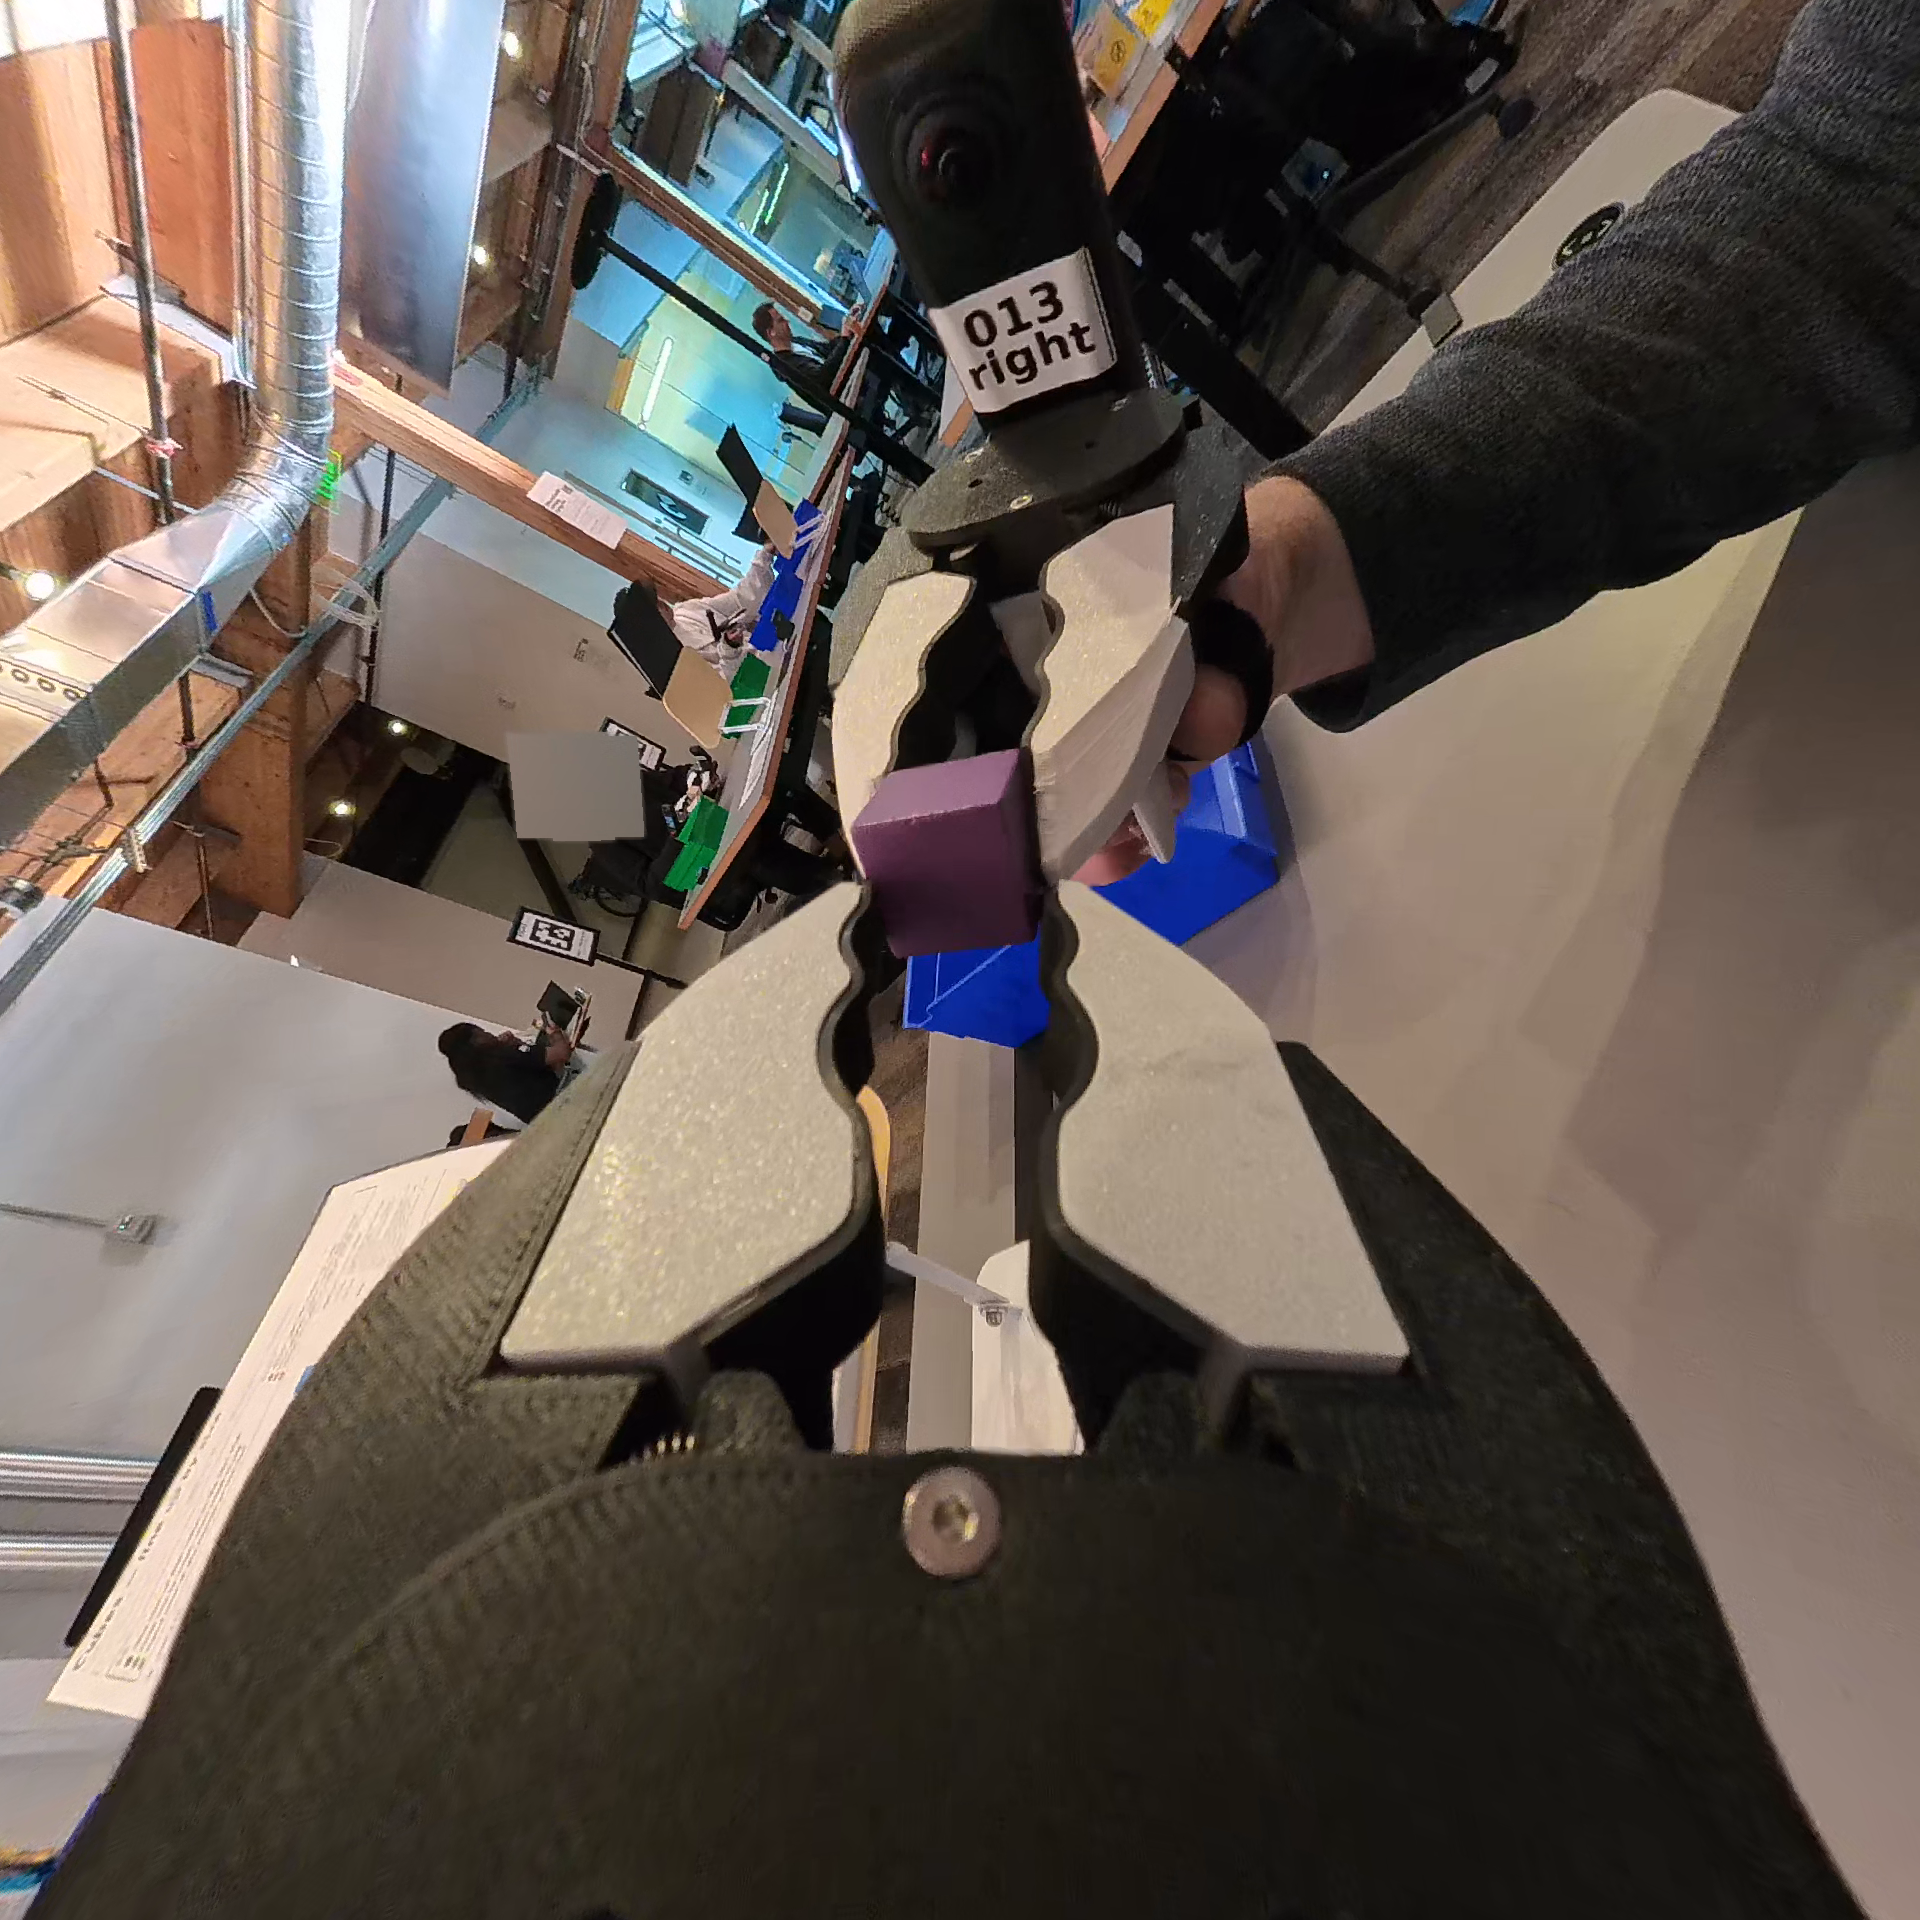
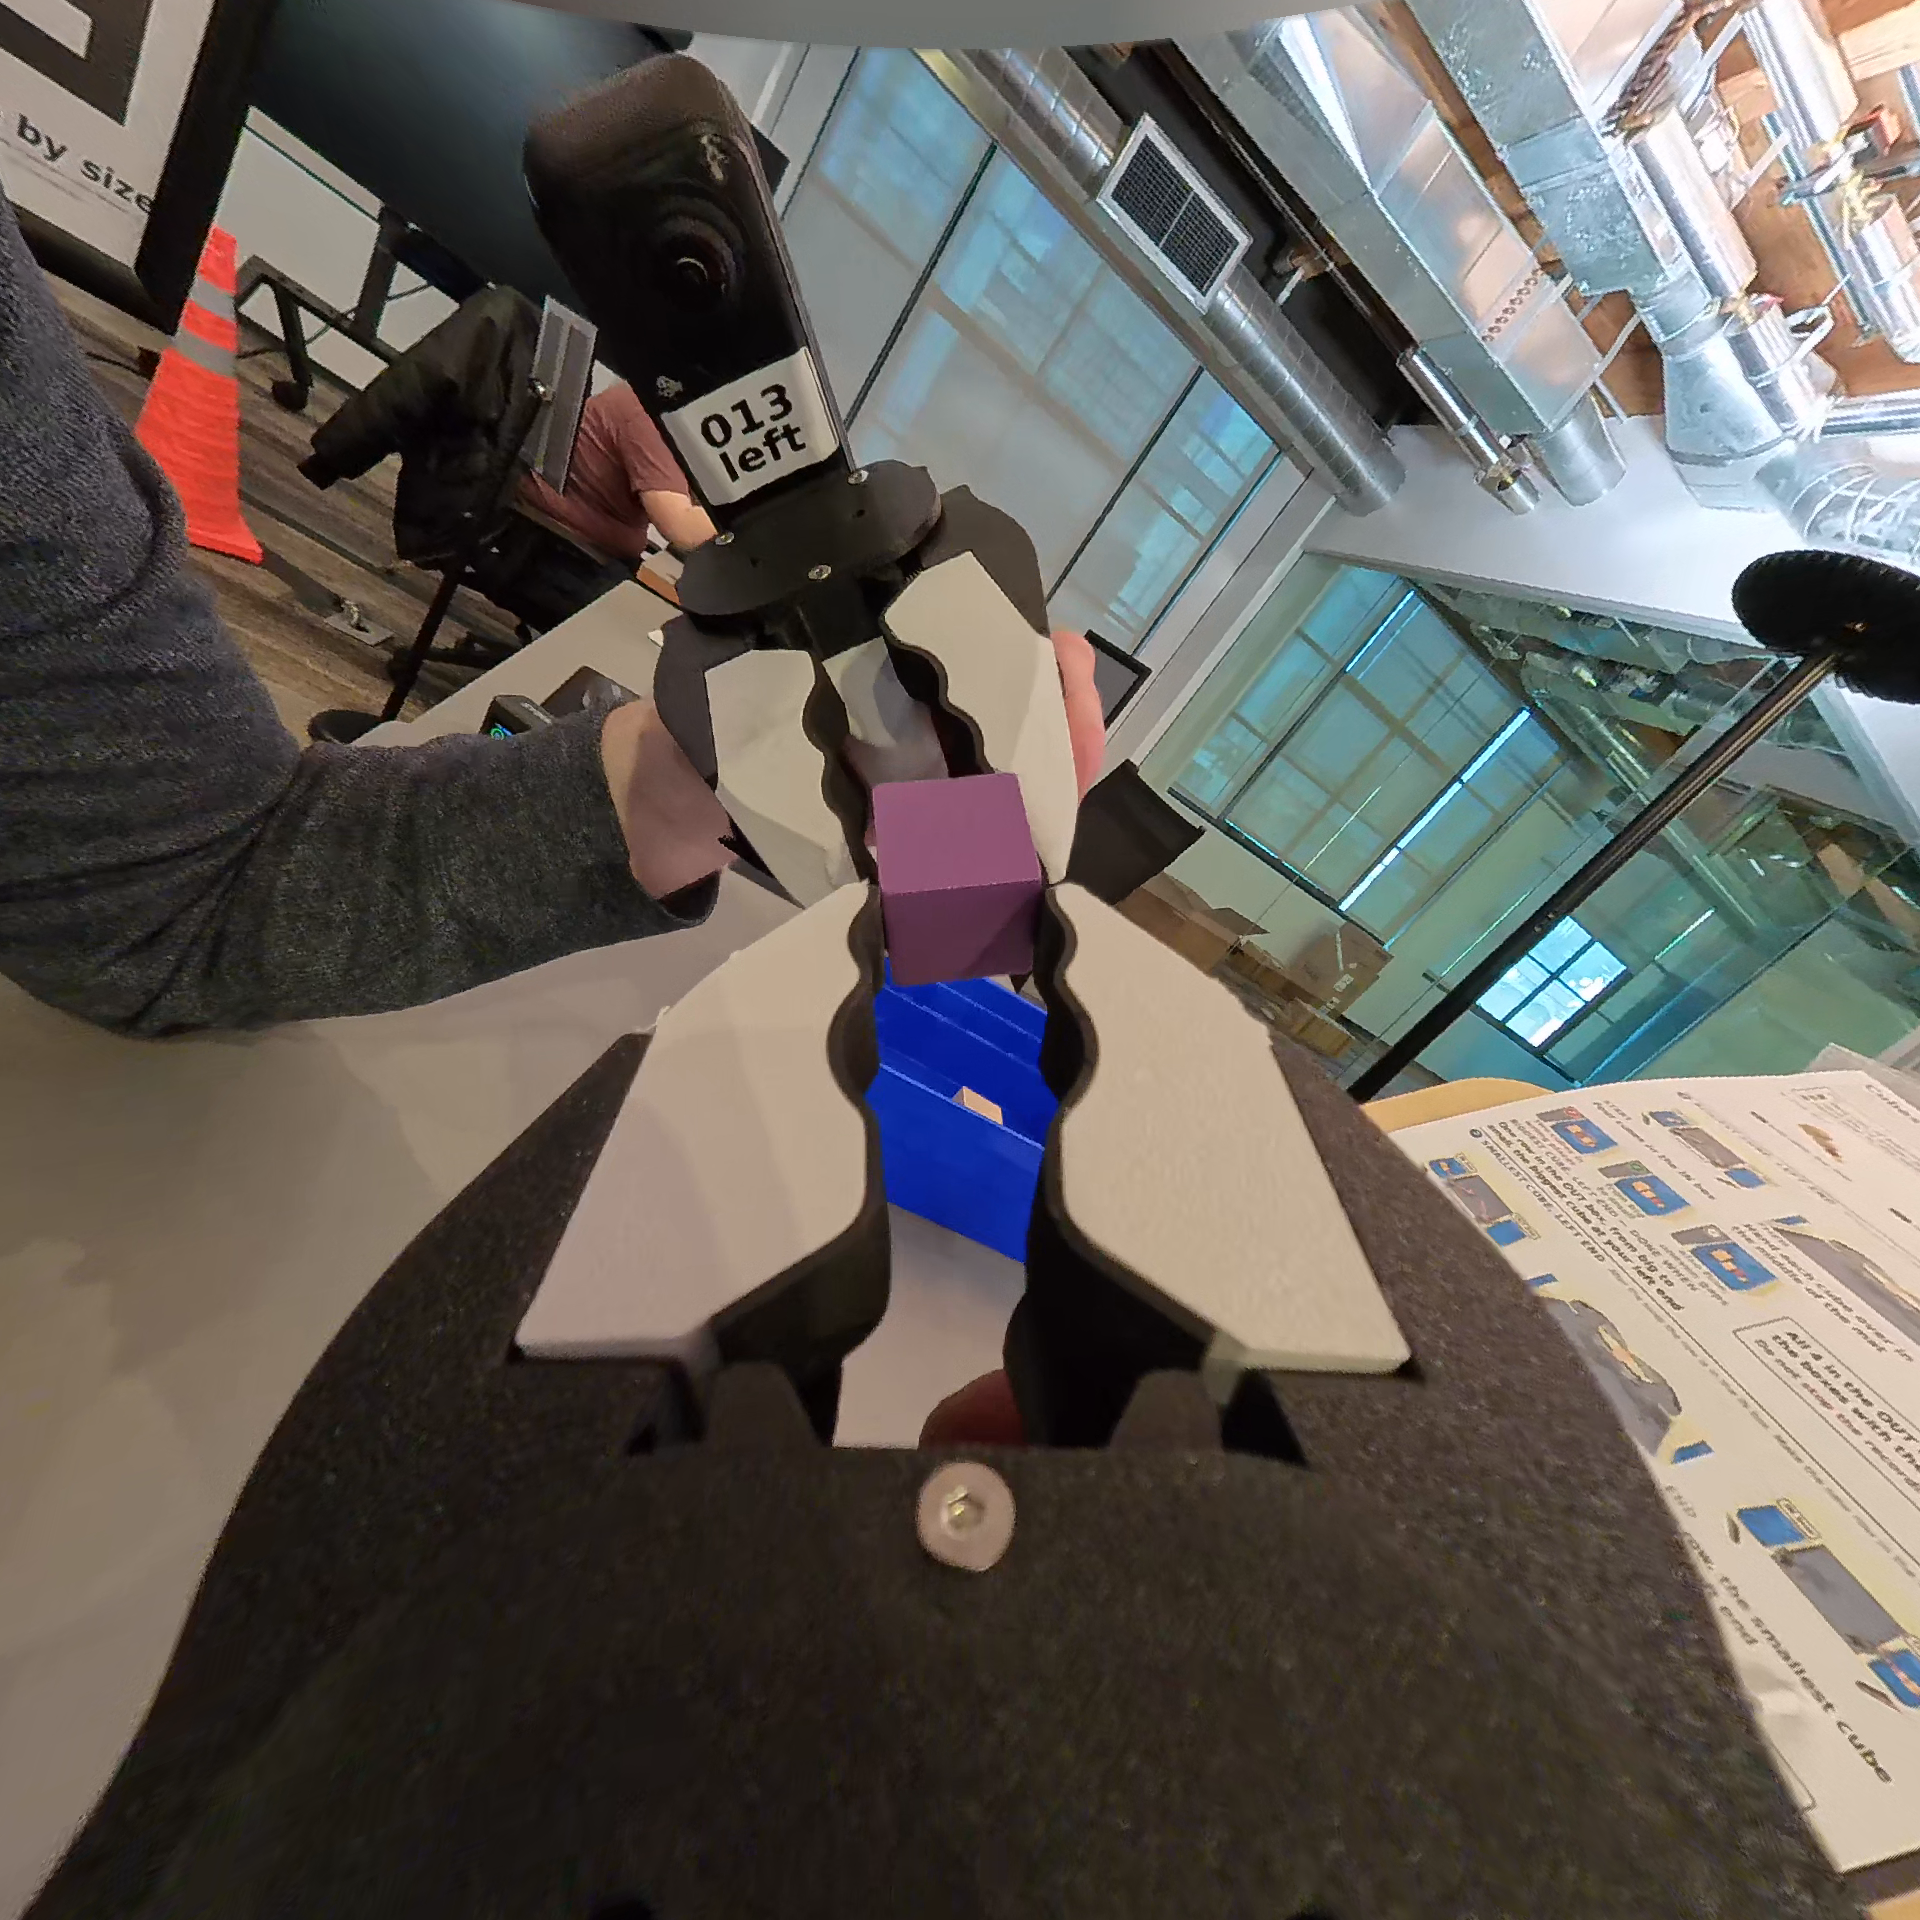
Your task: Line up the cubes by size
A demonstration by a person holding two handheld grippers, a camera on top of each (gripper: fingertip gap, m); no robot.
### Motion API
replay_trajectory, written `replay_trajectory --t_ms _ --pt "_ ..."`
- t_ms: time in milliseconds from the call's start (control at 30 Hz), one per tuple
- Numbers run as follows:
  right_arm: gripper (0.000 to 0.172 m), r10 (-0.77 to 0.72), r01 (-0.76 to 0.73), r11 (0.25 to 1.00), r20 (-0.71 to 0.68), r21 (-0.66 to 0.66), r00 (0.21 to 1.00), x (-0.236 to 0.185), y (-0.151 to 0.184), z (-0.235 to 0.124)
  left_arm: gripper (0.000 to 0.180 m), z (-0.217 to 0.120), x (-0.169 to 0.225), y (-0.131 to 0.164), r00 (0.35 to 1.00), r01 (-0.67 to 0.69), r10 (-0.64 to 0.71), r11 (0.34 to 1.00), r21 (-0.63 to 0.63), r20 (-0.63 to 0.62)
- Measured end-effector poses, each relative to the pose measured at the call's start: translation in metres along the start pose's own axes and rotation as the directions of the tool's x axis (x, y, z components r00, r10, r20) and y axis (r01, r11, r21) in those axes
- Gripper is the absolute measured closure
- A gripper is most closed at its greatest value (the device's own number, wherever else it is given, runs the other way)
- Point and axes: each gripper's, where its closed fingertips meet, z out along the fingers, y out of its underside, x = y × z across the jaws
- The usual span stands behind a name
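Note:
A purple cube (image 1: 951, 847) is held in the air between my two grippers, which face each other tip to tip. In the left wrist view my left gripper (image 1: 954, 899) is shut on the cube's near part, and my right gripper (image 1: 961, 774) clamps its far part. In the right wrist view my right gripper (image 2: 956, 904) is shut on the cube (image 2: 956, 883), and my left gripper (image 2: 951, 821) grips it from the far side. A blue bin (image 2: 956, 1164) lies below on the table, with a small pale block (image 2: 977, 1103) inside.
The blue bin (image 1: 1195, 862) rests on the white table (image 1: 1558, 987). A printed instruction sheet (image 2: 1662, 1299) lies at the table's right side. A person's sleeved arms (image 2: 208, 779) hold both grippers. An orange cone (image 2: 203, 416) stands on the floor beyond. My two grippers' fingertips are within a few centimetres of each other.

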Motion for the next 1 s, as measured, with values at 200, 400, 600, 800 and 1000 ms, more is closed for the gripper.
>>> replay_trajectory --t_ms 200,400,600,800,1000 --pt "0.145 -0.007 0.007 1.0 0.0 0.004 1.0 0.0 -0.003 -0.001 0.152 0.0 -0.001 -0.003 1.0 0.009 -0.009 1.0 0.004 0.008" --pt "0.145 -0.007 0.007 1.0 0.001 0.015 1.0 -0.001 -0.006 -0.002 0.151 -0.001 -0.001 -0.005 1.0 0.007 -0.007 1.0 0.006 0.015" --pt "0.145 0.001 -0.001 0.999 -0.006 0.035 1.0 0.002 -0.011 -0.005 0.153 -0.003 -0.005 -0.004 0.999 0.013 -0.013 1.0 0.008 0.03" --pt "0.145 0.002 -0.002 0.999 -0.011 0.036 1.0 0.003 -0.011 -0.006 0.155 -0.005 -0.012 0.0 0.998 0.033 -0.032 0.999 -0.004 0.058" --pt "0.145 -0.04 0.04 0.999 -0.044 0.008 0.998 0.01 -0.014 -0.014 0.17 -0.017 -0.024 0.007 0.992 0.068 -0.065 0.997 -0.024 0.106"
